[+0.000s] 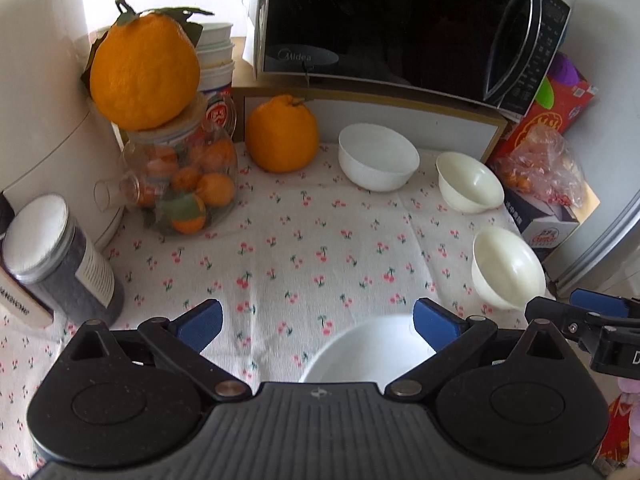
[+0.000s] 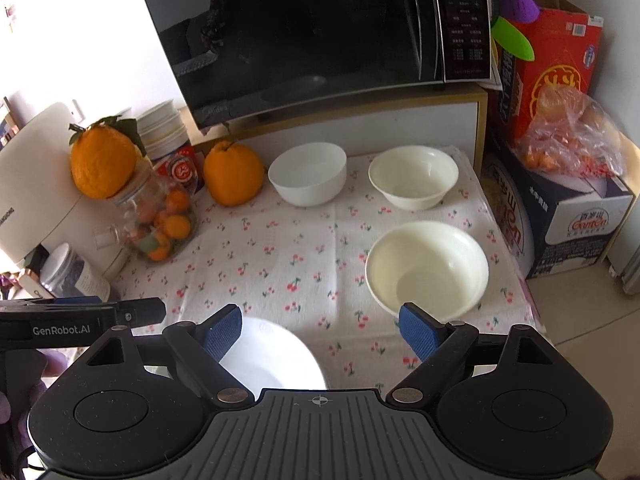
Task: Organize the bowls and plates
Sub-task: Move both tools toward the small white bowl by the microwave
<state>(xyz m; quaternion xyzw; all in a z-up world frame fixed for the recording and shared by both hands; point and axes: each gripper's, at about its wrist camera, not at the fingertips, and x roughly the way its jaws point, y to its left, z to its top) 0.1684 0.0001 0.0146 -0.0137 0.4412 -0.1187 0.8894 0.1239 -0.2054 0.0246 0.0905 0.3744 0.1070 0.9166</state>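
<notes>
Both grippers, left gripper (image 1: 316, 320) and right gripper (image 2: 320, 330), jaws apart, holding nothing. Four bowls spread singly on the cherry-print cloth (image 2: 280, 256): nearest white bowl (image 2: 276, 360) below them. Stacking not started, apparently.

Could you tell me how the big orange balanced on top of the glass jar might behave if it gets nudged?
The big orange sits on the glass jar's narrower lid, so it would probably roll off. Its bumpy rind likely grips well. It looks fairly heavy and could tip the jar.
</notes>
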